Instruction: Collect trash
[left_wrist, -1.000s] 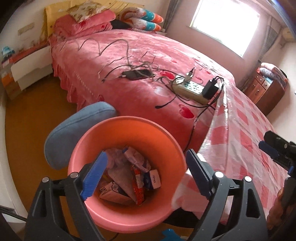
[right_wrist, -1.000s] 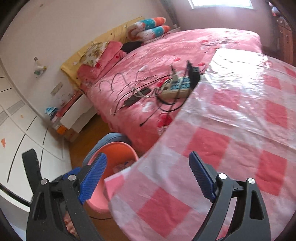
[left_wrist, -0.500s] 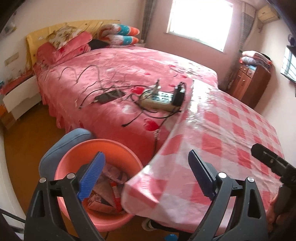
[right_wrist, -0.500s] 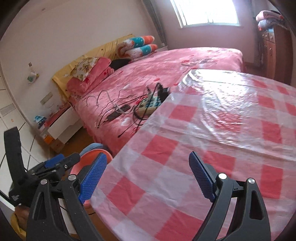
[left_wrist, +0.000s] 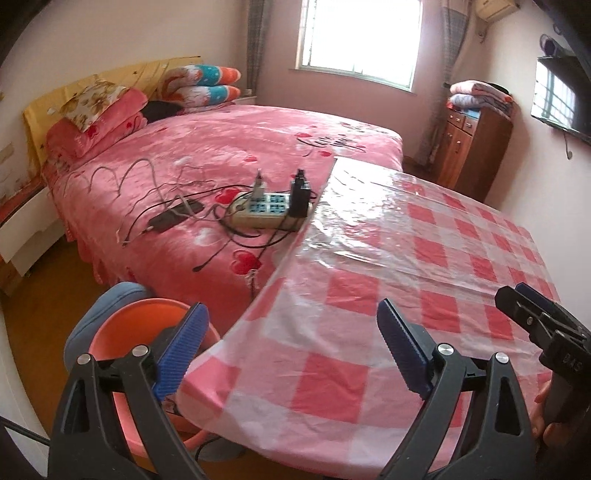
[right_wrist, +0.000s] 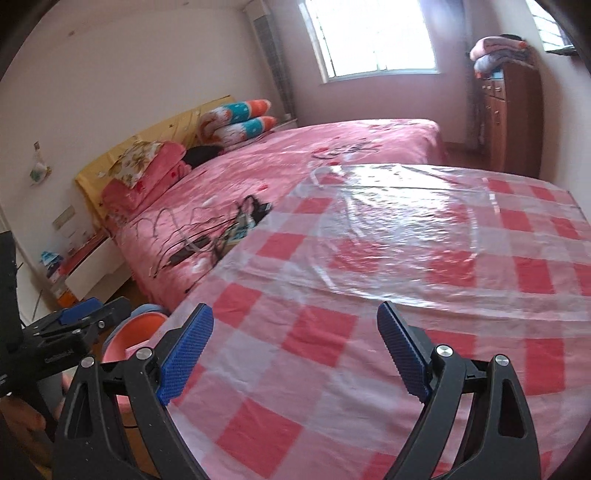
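Note:
A salmon-pink trash bin (left_wrist: 122, 332) stands on the floor at the table's near left corner, partly hidden by the tablecloth; it also shows in the right wrist view (right_wrist: 127, 338). My left gripper (left_wrist: 291, 350) is open and empty, above the table's near left corner. My right gripper (right_wrist: 295, 347) is open and empty over the table's front part. The right gripper shows at the right edge of the left wrist view (left_wrist: 535, 321), and the left gripper at the left of the right wrist view (right_wrist: 74, 325). No loose trash shows on the table.
The table carries a pink-checked cloth under clear plastic (left_wrist: 424, 258). A pink bed (left_wrist: 221, 155) behind it holds a power strip (left_wrist: 269, 210), a phone (left_wrist: 173, 218) and cables. A blue cushion (left_wrist: 107, 306) sits by the bin. A wooden cabinet (left_wrist: 476, 147) stands at back right.
Both grippers have risen and tilted up from the bin toward the table and room. The bin with its trash has dropped to the lower left, now mostly hidden by the cloth.

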